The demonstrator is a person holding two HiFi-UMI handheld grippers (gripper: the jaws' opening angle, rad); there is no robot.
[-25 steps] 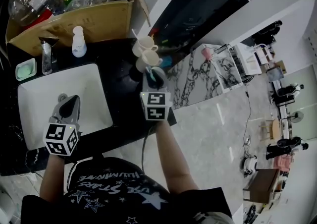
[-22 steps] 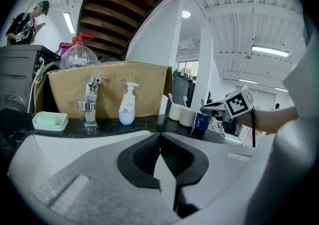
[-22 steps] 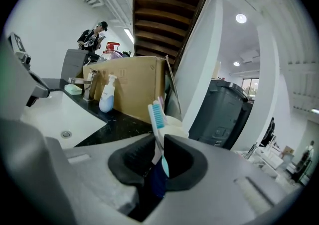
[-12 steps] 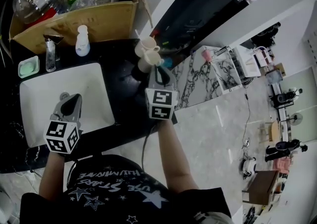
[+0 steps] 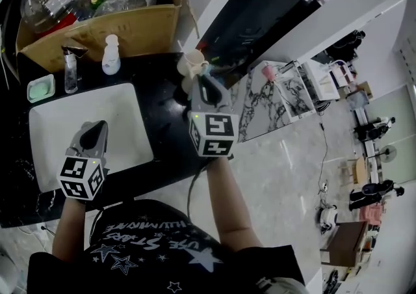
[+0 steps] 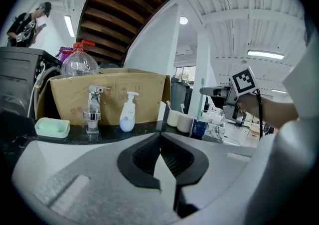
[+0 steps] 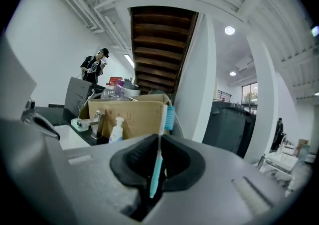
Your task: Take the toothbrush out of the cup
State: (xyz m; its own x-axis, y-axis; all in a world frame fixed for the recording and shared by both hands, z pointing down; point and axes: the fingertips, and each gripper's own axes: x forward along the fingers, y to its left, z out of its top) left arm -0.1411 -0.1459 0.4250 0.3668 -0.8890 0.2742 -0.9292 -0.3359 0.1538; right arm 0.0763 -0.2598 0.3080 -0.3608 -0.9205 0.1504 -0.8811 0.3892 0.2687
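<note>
The right tool (image 7: 158, 155) has its jaws pressed shut on a teal-and-white toothbrush (image 7: 160, 137), pinching the handle so the brush stands upright with its blue bristles at the top and its lower end free below the pads. In the head view this tool (image 5: 207, 88) sits above the right end of the black counter (image 5: 162, 114), directly over the spot where the cups stand. The left tool (image 6: 160, 155) has its jaws pressed together, pad against pad, and in the head view it (image 5: 95, 134) hangs over the near part of the white sink (image 5: 58, 123). The left gripper view shows three cups in a row on the counter: two cream cups (image 6: 174, 118) (image 6: 186, 123) and one dark blue cup (image 6: 199, 128). Thin sticks rise from the cream ones, too small to name. Behind the sink stands one open cardboard box (image 5: 123, 26), which holds a large clear plastic bottle (image 6: 79, 64) with a red cap, along with other clear items that cannot be made out. Along the sink's back edge are one chrome faucet (image 6: 92, 109), one white pump bottle (image 6: 128, 113) and one pale green soap dish (image 6: 52, 127), whose contents cannot be told. That makes two tools and one toothbrush in all.
</note>
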